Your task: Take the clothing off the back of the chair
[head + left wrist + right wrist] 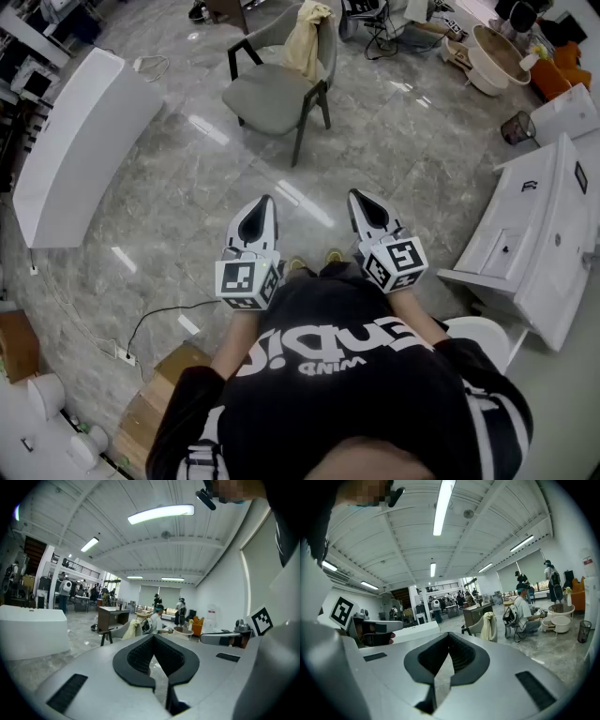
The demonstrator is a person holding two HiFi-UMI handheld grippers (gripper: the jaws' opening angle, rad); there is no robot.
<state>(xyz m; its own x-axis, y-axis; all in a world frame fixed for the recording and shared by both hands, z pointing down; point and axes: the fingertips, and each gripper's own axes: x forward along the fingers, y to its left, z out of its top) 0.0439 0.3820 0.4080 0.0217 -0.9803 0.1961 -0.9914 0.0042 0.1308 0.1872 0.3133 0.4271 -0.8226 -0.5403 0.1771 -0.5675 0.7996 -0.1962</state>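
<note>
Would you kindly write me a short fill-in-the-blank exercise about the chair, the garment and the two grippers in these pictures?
1. The pale yellow garment hangs over the ____ of the grey chair.
2. The left gripper and the right gripper both have their jaws ____.
3. The garment is touched by ____ gripper.
Missing words: backrest; shut; neither.
</note>
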